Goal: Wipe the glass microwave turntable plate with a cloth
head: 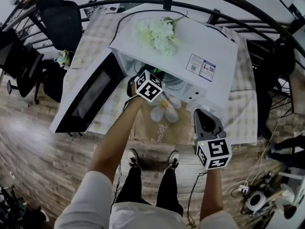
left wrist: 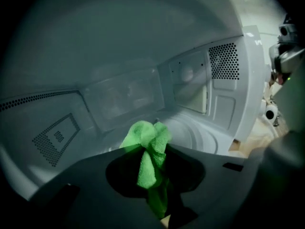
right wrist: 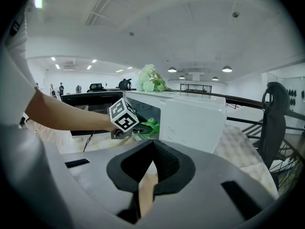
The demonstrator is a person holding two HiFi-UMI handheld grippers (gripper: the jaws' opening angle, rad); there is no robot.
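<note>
**Step in hand: cloth brought to the plate; wiping judged not yet begun.**
The left gripper [left wrist: 155,175], jaws clamped on the green cloth [left wrist: 145,137], reaches inside the microwave [head: 205,51]. Only its own view shows the glass plate [left wrist: 195,136] on the floor just beyond; the head view hides it. Next move: press the cloth down and sweep. The right gripper [right wrist: 151,149] hangs on the near right, jaws together, empty.

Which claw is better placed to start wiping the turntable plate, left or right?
Left. The left claw, shut on the green cloth, is inside the microwave over the turntable plate; the right claw is shut, empty, outside in front.
</note>
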